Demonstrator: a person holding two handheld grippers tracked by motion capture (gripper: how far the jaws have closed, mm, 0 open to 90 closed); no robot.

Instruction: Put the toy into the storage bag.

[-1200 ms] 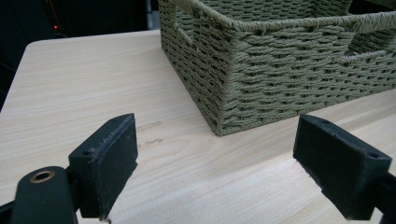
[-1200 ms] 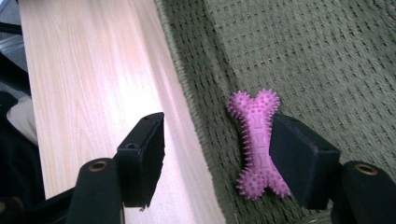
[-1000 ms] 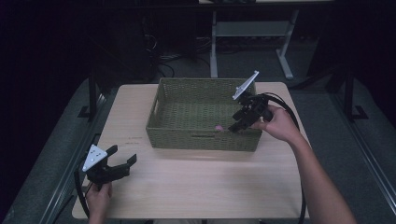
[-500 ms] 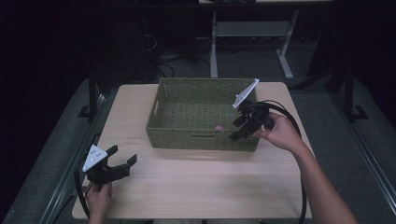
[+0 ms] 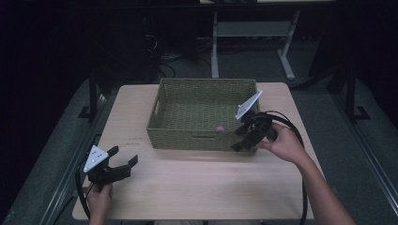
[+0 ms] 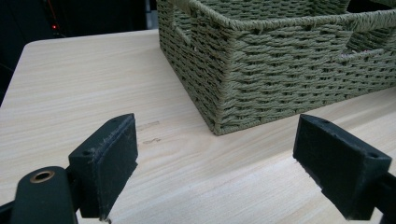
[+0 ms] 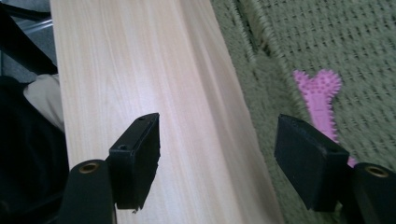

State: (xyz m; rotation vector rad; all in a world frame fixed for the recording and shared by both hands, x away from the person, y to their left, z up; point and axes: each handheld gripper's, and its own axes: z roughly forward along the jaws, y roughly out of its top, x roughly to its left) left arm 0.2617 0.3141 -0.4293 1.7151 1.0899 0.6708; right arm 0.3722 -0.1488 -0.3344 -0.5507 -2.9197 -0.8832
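Note:
A green woven basket [image 5: 159, 105] stands at the back middle of the wooden table [image 5: 197, 187]. Inside it, near the front wall, lies a pink spiky bone-shaped toy [image 5: 219, 127]. My right gripper [image 5: 240, 139] hangs over the basket's front right corner. Its jaws have just been opening and stand open with nothing between them. In the right gripper view the toy [image 7: 322, 100] lies on the basket floor beyond the right jaw, and my right gripper [image 7: 217, 149] straddles the basket wall [image 7: 261, 70]. My left gripper [image 5: 123, 157] rests open at the table's front left, facing the basket [image 6: 280, 60].
A black cable [image 5: 295, 136] loops from the right gripper over the table's right side. Bare tabletop [image 6: 84, 84] lies between the left gripper and the basket. A white desk frame [image 5: 215, 51] stands on the dark floor behind the table.
The right hand has carried its gripper from over the basket's right rim toward the front and a little lower, to the front right corner. The left gripper has stayed put.

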